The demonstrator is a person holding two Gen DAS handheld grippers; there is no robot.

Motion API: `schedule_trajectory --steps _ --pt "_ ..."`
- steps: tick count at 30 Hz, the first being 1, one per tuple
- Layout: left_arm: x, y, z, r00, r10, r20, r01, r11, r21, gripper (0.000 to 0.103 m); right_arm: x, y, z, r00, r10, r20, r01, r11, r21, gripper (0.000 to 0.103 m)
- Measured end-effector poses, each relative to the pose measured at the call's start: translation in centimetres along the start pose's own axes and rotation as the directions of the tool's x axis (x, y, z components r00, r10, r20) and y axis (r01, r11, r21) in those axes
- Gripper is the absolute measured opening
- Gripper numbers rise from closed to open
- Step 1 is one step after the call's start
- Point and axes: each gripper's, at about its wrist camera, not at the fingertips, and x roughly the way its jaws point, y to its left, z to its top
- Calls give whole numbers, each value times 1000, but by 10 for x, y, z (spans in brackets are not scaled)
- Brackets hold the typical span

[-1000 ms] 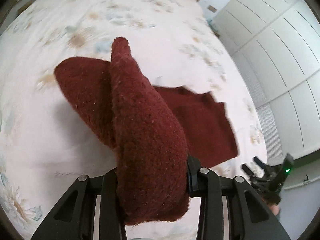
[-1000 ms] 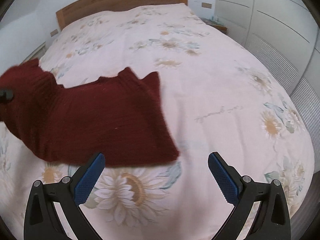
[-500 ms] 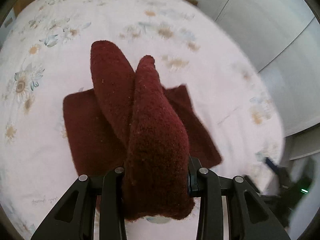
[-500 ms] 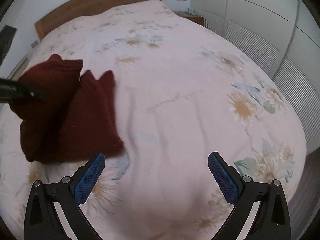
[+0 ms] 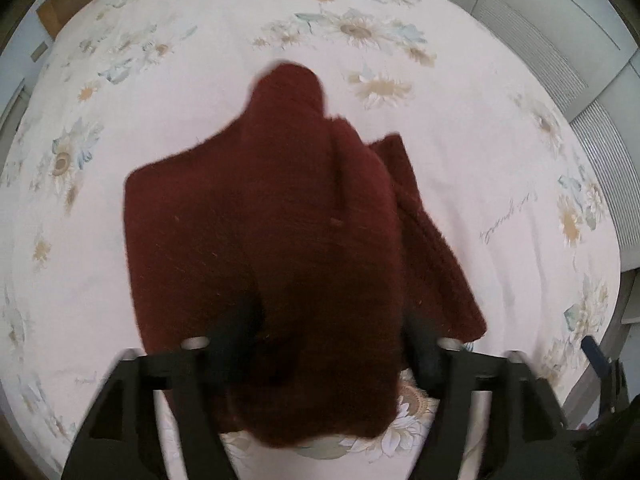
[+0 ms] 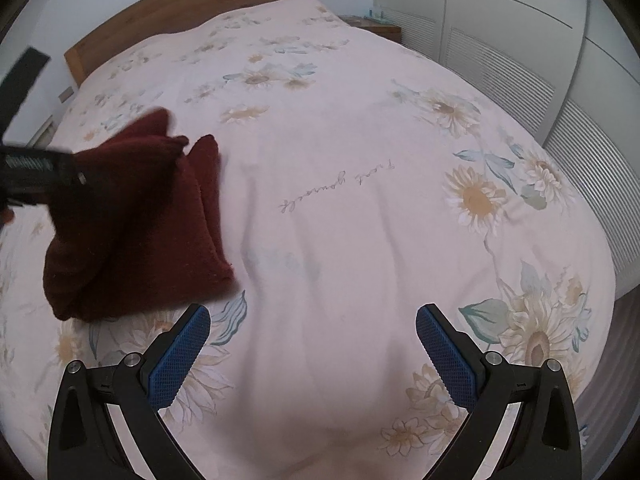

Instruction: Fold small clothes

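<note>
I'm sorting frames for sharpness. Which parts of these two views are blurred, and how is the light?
Left wrist view: the dark red garment and the left gripper fingers are smeared and dim. Right wrist view: the right gripper fingers and bedspread are crisp, only the garment's far edge is soft. Light is even, without glare; both views bulge from the fisheye.

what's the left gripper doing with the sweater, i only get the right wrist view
observer: the left gripper's jaws have just been opening; the sweater lies between them, not pinched as far as the blur shows.
operator: is the top layer laid over the rest
observer: yes, it covers most of it; only a strip shows at its right.
operator: far side flat
observer: its left edge lies flat on the bed.
</note>
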Motion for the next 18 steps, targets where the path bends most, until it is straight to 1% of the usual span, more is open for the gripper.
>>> schedule_trajectory --steps 1,3,4,5,6,8,13,15,18 --pt "-9 -2 -1 1000 -10 10 10 1000 -1 84 -1 1 0 1000 3 2 -3 1000 -1 103" --pt "-25 -1 2 999 -29 24 29 1000 -5 85 -5 4 2 1000 11 9 -11 1000 -6 103" --pt "-32 1 3 999 -41 30 41 999 -3 89 -8 6 3 1000 17 14 -17 1000 -13 103" --pt "-36 2 5 998 -49 38 49 999 -5 97 -11 9 5 1000 23 19 -22 1000 -22 103" --pt "-43 4 6 997 -55 52 56 998 -9 102 -13 12 8 999 26 23 -25 999 -32 103" --pt "-57 13 7 995 -64 80 66 998 -20 102 -18 19 13 999 36 33 -34 998 -55 103" --pt "-83 35 2 991 -80 110 85 995 -44 102 -31 48 40 995 79 60 -70 988 -135 103" --pt "-90 47 -3 990 -61 124 69 996 -61 102 -36 63 56 993 99 60 -88 982 -168 103" --pt "-91 70 -16 992 -31 123 42 996 -83 102 -37 91 83 990 135 33 -125 969 -215 103"
